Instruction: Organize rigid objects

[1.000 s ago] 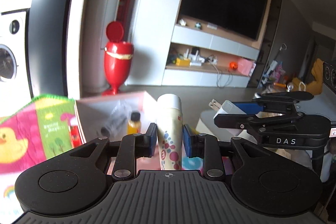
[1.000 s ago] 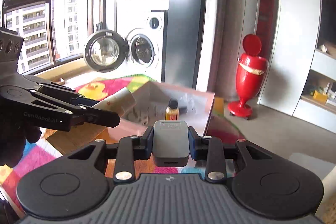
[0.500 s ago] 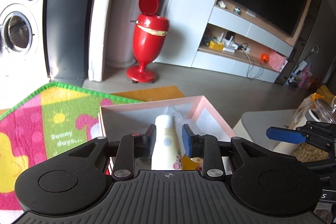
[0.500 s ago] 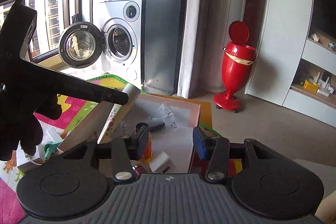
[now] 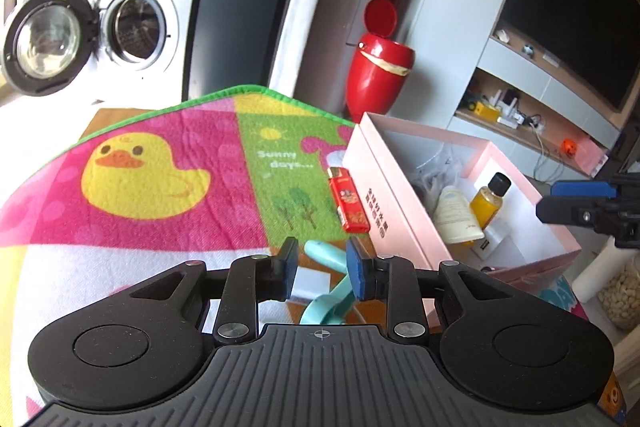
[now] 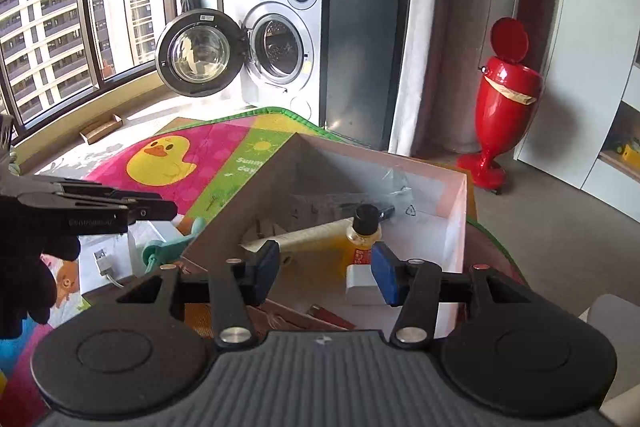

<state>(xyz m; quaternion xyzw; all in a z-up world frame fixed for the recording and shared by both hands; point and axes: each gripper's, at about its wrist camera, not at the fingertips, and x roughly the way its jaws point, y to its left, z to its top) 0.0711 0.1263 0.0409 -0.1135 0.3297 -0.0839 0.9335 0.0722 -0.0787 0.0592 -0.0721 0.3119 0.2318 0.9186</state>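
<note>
Bright play mat with a yellow duck covers the floor, and a washer with its door open stands behind it.

Left gripper hangs low over the mat's near edge. Its jaws are a little way apart and hold nothing. A teal clip lies on the mat under the gap, and the pads do not press it. A white block lies just beside the clip. Farther out, a red lighter lies flat on the mat, just beside the left wall of the pink box.

Right gripper is over the near side of the box. Its jaws are opening, about half wide, with nothing gripped. A small white box sits inside, close to the right pad. Behind it stands an orange bottle with a black cap, and a cream tube lies beside it. A clear bag lies at the far wall.

A red bin stands past the box.
</note>
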